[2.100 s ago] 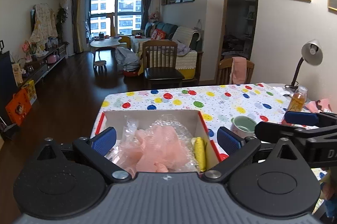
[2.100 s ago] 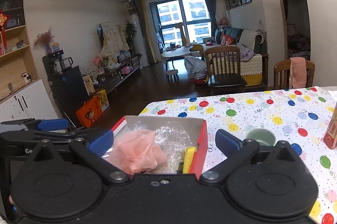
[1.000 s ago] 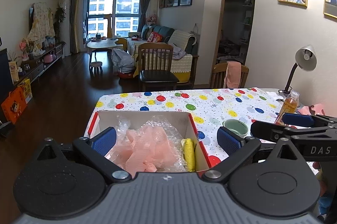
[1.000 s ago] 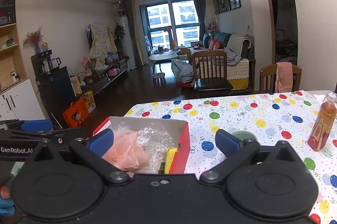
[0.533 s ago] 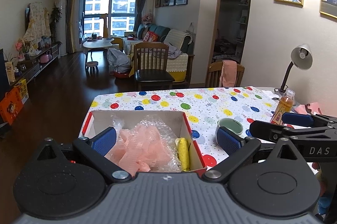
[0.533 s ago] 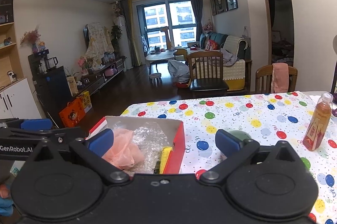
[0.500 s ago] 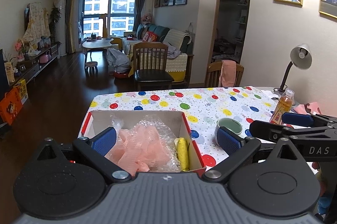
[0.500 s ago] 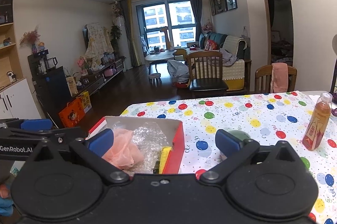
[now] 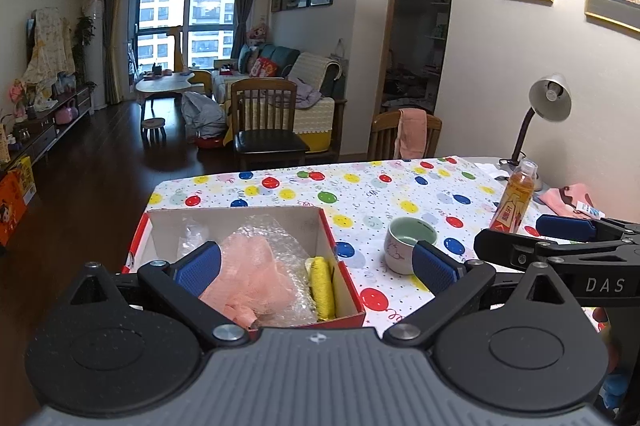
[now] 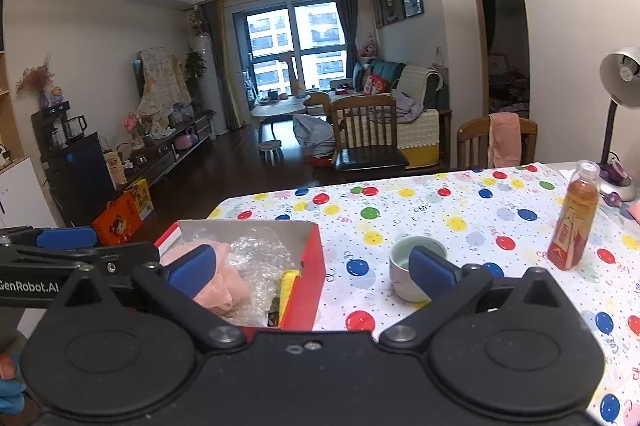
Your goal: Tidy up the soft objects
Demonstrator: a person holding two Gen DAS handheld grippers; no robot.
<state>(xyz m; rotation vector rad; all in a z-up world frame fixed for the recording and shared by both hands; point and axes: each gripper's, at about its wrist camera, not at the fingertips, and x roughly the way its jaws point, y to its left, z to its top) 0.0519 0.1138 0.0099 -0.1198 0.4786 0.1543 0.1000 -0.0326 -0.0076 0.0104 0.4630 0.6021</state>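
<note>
A living room with a dark floor lies behind the desk (image 9: 400, 193), which wears a balloon-print cloth. On it the red box (image 9: 344, 266) holds pink fabric (image 9: 256, 274), bubble wrap (image 9: 288, 246) and yellow yarn (image 9: 322, 286); right of the box stand a cup (image 9: 404, 246) and a bottle (image 9: 514, 201). The left gripper (image 9: 316, 266), marked "GenRobot.AI", and the right gripper (image 10: 312, 266), marked "DAS", hover with fingers apart, empty.

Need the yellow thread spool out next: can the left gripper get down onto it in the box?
Probably yes: left gripper is open, the box is lidless, and the yellow spool lies uncovered beside the bubble wrap.
</note>
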